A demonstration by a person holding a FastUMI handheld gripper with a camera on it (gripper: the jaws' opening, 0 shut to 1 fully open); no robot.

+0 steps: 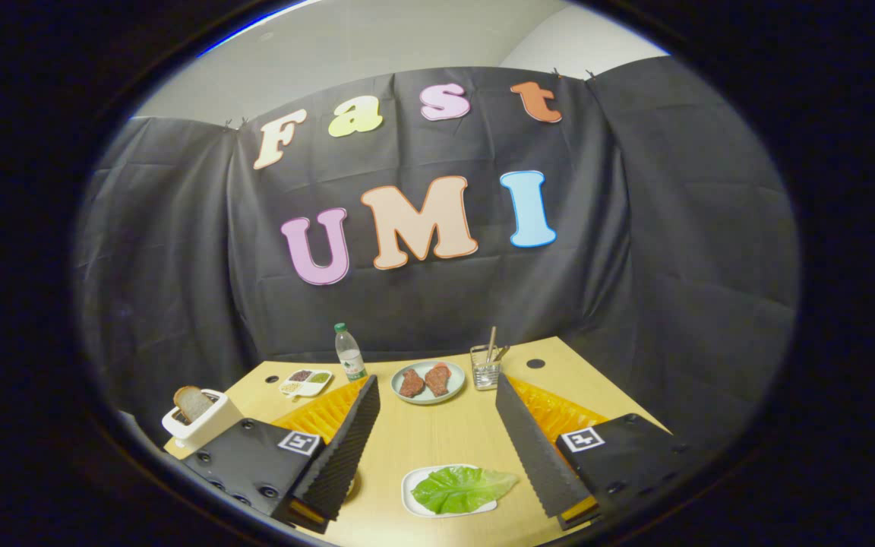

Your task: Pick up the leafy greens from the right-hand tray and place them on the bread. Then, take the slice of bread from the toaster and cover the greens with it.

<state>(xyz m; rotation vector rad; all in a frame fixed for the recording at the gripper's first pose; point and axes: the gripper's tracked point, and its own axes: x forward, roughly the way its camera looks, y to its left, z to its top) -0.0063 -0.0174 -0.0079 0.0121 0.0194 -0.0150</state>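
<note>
A green lettuce leaf [462, 488] lies on a small white tray [412, 486] on the wooden table, low between my two fingers and nearer the right one. My gripper [437, 448] is open, its ridged black fingers [346, 448] spread wide above the table with nothing held. A white toaster [202, 422] stands beyond the left finger, with a slice of bread [193, 401] sticking up from its slot. Part of a plate peeks out from under the left finger; what lies on it is hidden.
Farther back, between the fingers, a grey plate [428, 393] carries two pieces of meat [424, 380]. A water bottle [349, 352], a divided white dish of condiments [305, 382] and a clear utensil holder [485, 367] stand near the table's far edge.
</note>
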